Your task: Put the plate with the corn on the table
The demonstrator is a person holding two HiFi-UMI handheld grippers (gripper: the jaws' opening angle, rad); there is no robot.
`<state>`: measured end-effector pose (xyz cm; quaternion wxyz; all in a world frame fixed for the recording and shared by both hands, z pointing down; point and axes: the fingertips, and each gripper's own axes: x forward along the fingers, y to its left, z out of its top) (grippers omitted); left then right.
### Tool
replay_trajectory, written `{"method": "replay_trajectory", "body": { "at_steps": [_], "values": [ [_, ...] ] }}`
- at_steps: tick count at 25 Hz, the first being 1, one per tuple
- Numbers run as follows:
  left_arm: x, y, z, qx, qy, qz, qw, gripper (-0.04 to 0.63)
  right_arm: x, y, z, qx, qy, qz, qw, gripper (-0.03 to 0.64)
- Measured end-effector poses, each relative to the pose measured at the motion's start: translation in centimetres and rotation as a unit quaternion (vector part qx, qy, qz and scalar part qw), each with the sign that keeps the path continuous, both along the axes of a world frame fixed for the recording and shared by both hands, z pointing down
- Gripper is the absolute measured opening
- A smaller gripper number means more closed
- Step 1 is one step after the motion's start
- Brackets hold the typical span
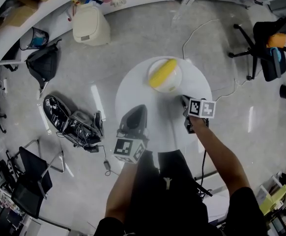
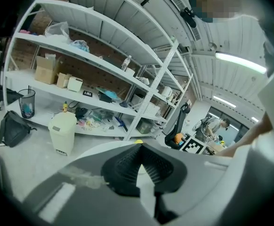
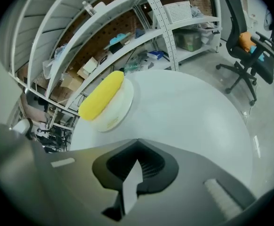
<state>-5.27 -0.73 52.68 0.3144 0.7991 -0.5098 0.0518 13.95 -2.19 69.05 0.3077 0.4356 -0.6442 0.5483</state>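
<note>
Holding left gripper (image 1: 138, 109) and right gripper (image 1: 185, 102) clenched empty, we face a white table (image 1: 133, 90) bearing plate (image 1: 176, 84) and corn (image 1: 163, 73). Shelves (image 2: 87, 55) edge the room.

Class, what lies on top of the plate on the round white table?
One yellow corn cob lies across the plate. The plate's surface beneath it is hidden.

Head view top-down, two gripper views low by table (image 1: 135, 90).
Head: steeply down from well above. Left gripper view: near level, across table edge toward shelving (image 2: 94, 74). Right gripper view: tilted down, close over table; plate (image 3: 122, 105) and corn (image 3: 101, 95) shared with head view.
</note>
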Motion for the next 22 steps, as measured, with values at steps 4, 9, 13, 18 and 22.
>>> {"method": "replay_trajectory", "body": {
  "at_steps": [4, 9, 13, 18, 22],
  "values": [
    [0.4, 0.1, -0.8, 0.011, -0.013, 0.007, 0.9998, 0.003, 0.0, 0.0, 0.3, 0.012, 0.022, -0.025, 0.999, 0.006],
    [1.0, 0.4, -1.7, 0.014, -0.013, 0.006, 0.9998, 0.003, 0.1, 0.4, 0.8, 0.029, 0.050, -0.066, 0.996, 0.006],
    [1.3, 0.2, -3.6, 0.019, -0.001, 0.004, 0.9998, 0.002, 0.0, 0.5, 0.4, 0.027, 0.060, -0.091, 0.994, 0.006],
    [1.3, 0.2, -5.4, 0.031, -0.001, 0.008, 0.9995, 0.002, -1.8, 0.9, -1.6, 0.059, 0.061, -0.116, 0.990, 0.006],
    [1.4, 0.3, -6.2, 0.032, -0.002, 0.015, 0.9994, 0.003, -3.6, 1.5, -3.9, 0.083, 0.055, -0.124, 0.987, 0.006]
  ]
}}
